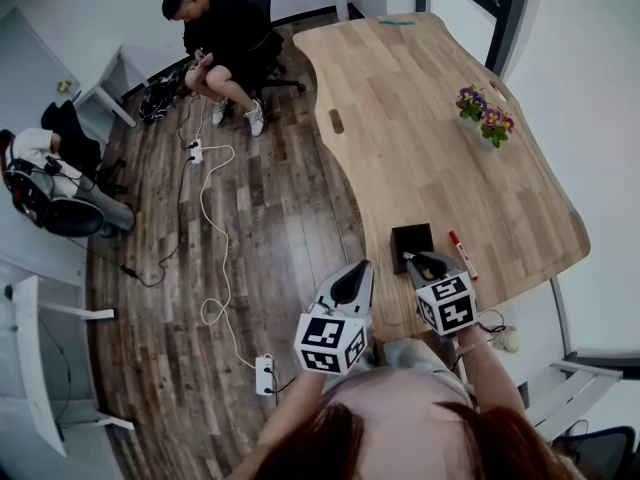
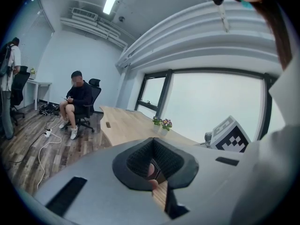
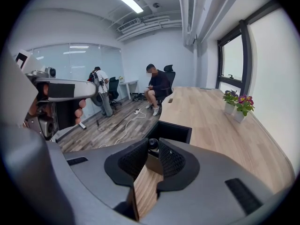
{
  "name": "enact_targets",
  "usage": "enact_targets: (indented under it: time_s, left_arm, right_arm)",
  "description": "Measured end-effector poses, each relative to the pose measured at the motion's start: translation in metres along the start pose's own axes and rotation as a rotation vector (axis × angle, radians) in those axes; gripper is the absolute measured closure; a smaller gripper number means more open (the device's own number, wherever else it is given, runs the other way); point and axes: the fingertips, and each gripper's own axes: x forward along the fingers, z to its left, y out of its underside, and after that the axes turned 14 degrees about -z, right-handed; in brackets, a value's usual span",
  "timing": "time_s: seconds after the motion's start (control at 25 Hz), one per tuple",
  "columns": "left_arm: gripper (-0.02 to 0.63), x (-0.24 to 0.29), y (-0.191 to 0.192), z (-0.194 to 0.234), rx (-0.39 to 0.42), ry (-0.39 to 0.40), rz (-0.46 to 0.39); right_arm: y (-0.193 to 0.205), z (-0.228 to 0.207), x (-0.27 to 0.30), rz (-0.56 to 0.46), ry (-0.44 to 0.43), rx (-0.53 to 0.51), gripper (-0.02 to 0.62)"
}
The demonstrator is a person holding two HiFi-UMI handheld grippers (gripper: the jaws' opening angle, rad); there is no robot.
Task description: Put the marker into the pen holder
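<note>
Your left gripper (image 1: 355, 271) hangs over the floor (image 1: 260, 228), just beside the near edge of the bench (image 1: 420, 118). In the left gripper view its fingers (image 2: 140, 161) are pressed together at the tips and pinch nothing. Your right gripper (image 1: 418, 260) is above the bench edge, close before the black pen holder (image 1: 412, 240). Its fingers (image 3: 171, 161) stand a little apart, with a narrow gap that shows the pen holder and bare wood. The marker (image 1: 462, 254), red and white, lies flat on the bench just to the right of the pen holder, not touching it. A flower pot (image 1: 485, 120) stands farther back.
</note>
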Motion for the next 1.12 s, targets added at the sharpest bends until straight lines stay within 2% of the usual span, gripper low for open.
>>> enact_targets:
  time_s: [0.56,0.96,1.12]
  left_arm:
    - [0.606,-0.007,0.0,-0.002,0.006,-0.015,-0.002]
    - [0.606,-0.001,-0.003,-0.016,0.01,0.019,-0.008]
    - [0.606,0.003,-0.003,-0.022,0.009,0.037,-0.012]
  right_arm:
    - [0.001,0.001,-0.001,-0.013,-0.007,0.001,0.503]
    - [-0.011,-0.004,-0.019,-0.07,0.013,0.004,0.504]
    - [-0.011,-0.01,-0.028,-0.086,0.04,0.006,0.524]
